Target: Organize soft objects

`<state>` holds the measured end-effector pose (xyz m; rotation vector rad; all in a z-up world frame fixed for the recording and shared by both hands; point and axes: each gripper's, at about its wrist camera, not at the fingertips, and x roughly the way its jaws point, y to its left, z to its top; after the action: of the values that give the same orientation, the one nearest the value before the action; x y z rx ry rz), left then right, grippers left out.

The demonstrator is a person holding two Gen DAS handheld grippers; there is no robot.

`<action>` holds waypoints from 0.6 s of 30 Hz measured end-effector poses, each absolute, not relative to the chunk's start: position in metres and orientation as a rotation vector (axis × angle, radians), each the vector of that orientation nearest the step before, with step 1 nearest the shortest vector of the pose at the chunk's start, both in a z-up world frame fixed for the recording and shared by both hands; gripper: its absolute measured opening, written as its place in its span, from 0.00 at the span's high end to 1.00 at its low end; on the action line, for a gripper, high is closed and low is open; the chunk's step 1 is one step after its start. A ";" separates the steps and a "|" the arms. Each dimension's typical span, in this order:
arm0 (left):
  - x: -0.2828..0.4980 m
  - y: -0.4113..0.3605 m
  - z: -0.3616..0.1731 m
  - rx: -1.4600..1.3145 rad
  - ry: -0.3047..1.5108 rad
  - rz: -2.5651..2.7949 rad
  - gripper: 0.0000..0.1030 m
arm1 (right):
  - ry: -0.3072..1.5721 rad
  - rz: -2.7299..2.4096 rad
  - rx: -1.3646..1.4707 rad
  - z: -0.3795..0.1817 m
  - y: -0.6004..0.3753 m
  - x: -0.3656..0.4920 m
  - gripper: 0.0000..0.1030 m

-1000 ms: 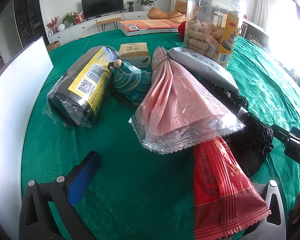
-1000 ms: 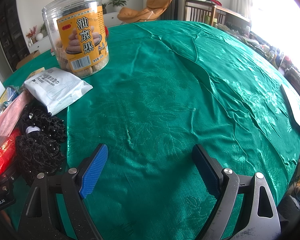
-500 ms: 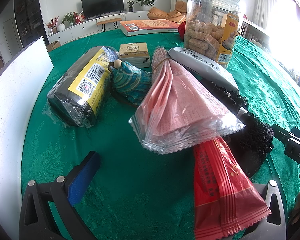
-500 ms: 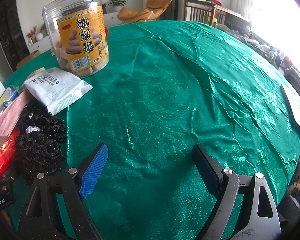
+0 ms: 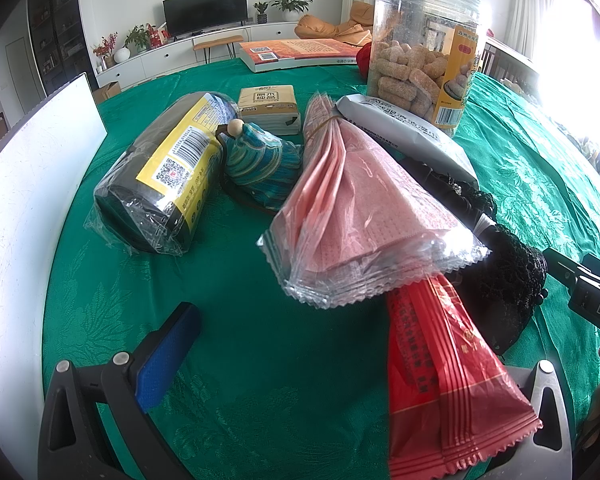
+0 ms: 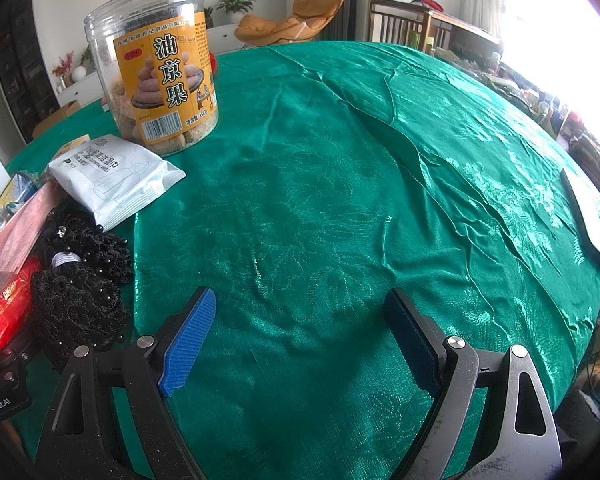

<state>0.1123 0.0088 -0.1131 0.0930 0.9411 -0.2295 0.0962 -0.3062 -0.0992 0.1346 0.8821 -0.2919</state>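
Green tablecloth [image 6: 340,200]: one snack jar [image 6: 160,68], two black hairnets [image 6: 80,280].

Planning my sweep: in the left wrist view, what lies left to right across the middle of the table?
White board → black roll with yellow label → teal pouch → pink packets → black lace scrunchie.

Both wrist views: low, close over the table [image 6: 340,200]; shared: jar [image 5: 422,46], black net [image 6: 76,308].
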 end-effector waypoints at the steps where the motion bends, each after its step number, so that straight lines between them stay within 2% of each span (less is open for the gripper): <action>1: 0.112 0.009 -0.113 0.093 0.941 -0.229 0.00 | 0.882 -0.292 0.135 -0.099 -0.306 0.096 0.14; 6: 0.111 0.008 -0.112 0.116 0.960 -0.248 0.00 | 0.882 -0.292 0.134 -0.099 -0.306 0.096 0.14; 9: 0.101 0.015 -0.104 0.115 1.084 -0.290 0.00 | 0.882 -0.292 0.134 -0.099 -0.306 0.096 0.14; 13: 0.080 0.046 -0.066 -0.064 1.089 -0.390 0.00 | 0.882 -0.294 0.133 -0.099 -0.306 0.097 0.14; 18: 0.121 0.054 -0.015 -0.001 1.038 -0.236 0.00 | 0.882 -0.292 0.134 -0.099 -0.307 0.096 0.14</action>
<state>0.1209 0.0543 -0.0152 -0.0006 1.0381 -0.2361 0.0965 -0.3068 -0.0994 0.1345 0.8817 -0.2918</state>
